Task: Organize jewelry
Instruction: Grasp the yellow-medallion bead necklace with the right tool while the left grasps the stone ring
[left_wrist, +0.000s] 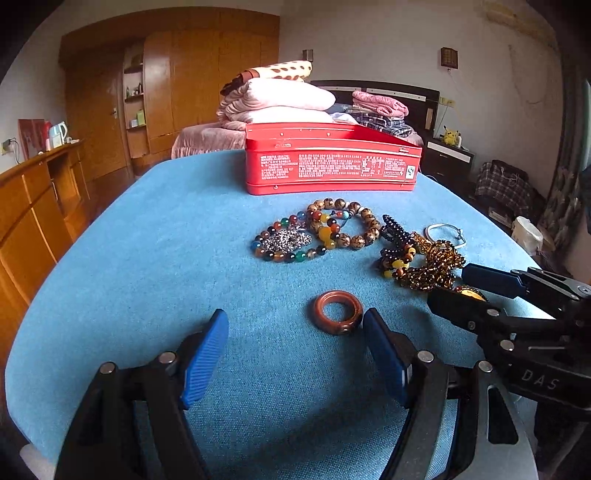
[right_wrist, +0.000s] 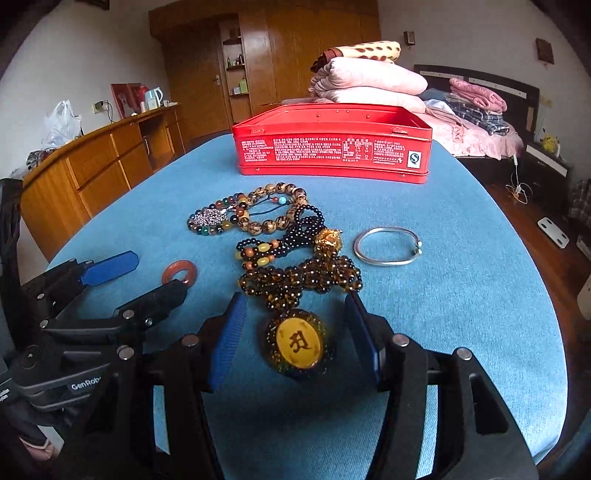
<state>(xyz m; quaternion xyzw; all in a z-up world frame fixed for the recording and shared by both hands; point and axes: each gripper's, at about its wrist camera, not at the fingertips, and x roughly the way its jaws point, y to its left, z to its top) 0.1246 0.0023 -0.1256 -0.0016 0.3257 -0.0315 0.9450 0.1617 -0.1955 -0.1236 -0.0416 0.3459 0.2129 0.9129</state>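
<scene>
Wooden wardrobe (left_wrist: 207, 81); bed (left_wrist: 207, 140); white walls (left_wrist: 369, 40)

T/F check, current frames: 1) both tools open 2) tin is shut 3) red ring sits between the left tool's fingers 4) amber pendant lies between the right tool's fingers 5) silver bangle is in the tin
1) True: left tool and right tool are both open, holding nothing.
2) False: the tin is open, no lid on it.
3) False: the red ring lies just ahead of the fingertips, by the right-hand finger.
4) True: the pendant lies there, ungripped.
5) False: the bangle lies on the cloth.
</scene>
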